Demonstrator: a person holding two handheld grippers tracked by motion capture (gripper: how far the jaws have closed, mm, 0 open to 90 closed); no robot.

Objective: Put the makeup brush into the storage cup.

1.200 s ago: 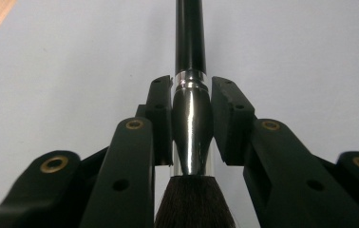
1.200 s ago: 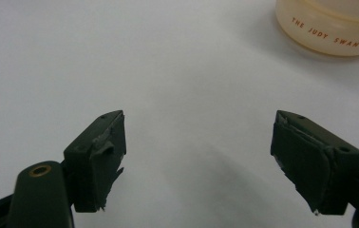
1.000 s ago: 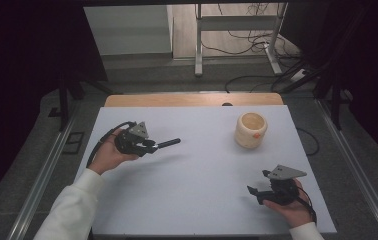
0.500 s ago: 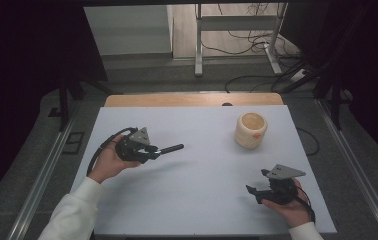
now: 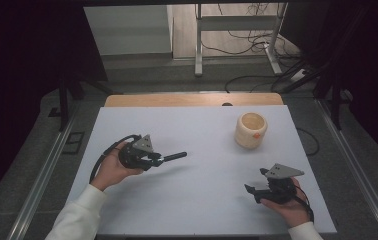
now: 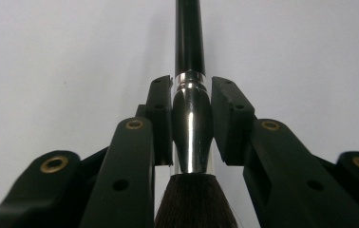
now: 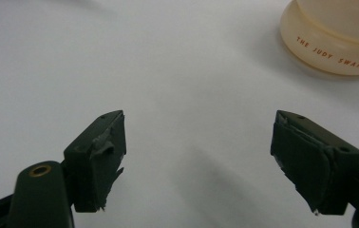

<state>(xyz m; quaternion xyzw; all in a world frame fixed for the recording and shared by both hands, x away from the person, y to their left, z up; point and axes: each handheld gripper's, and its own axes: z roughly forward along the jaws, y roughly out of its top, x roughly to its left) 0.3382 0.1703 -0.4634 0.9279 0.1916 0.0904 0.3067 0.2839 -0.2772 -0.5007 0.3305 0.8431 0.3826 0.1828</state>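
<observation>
My left gripper is at the left of the white table, held sideways, shut on a makeup brush. In the left gripper view the pads clamp the brush's silver ferrule; its black handle points away and the dark bristles lie toward the camera. My right gripper rests near the front right edge. Its jaws stand wide apart with nothing between them. A cream round jar with an orange dot stands at the back right, and it appears as the jar with lettering in the right gripper view.
A wooden strip runs along the table's far edge. Metal rails flank both sides. Cables and a stand's legs lie on the floor behind the table. Bare white surface spreads between the two grippers.
My left hand has carried the brush a little toward the front edge and slightly right. The right gripper and the jar have stayed put.
</observation>
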